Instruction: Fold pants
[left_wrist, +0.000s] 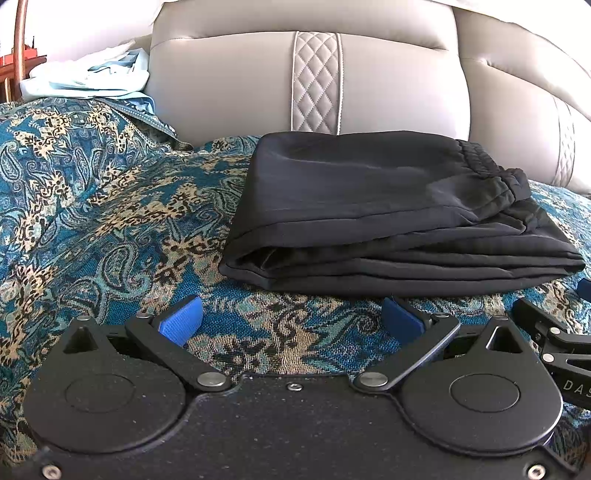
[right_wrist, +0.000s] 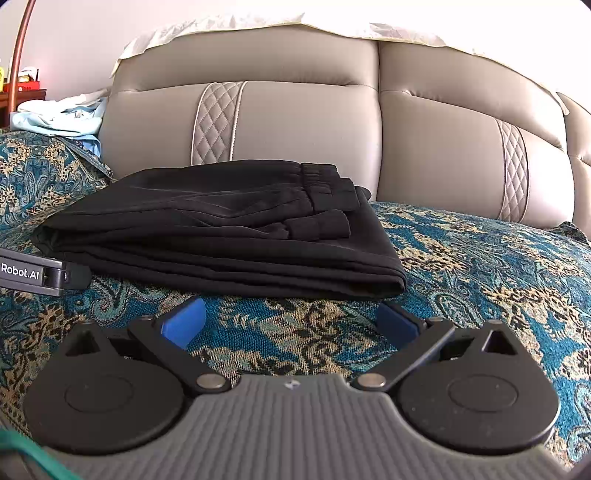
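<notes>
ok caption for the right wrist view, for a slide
Folded black pants lie on the patterned sofa cover; open right gripper sits empty just short of them.

"Robot.AI" on left gripper (right_wrist: 40, 275) body; "DAS", cut off, on right gripper (left_wrist: 570, 384).

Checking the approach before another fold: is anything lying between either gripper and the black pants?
Nothing visible: only bare patterned blanket lies between the open left gripper and the folded black pants, likewise for the open right gripper.
</notes>
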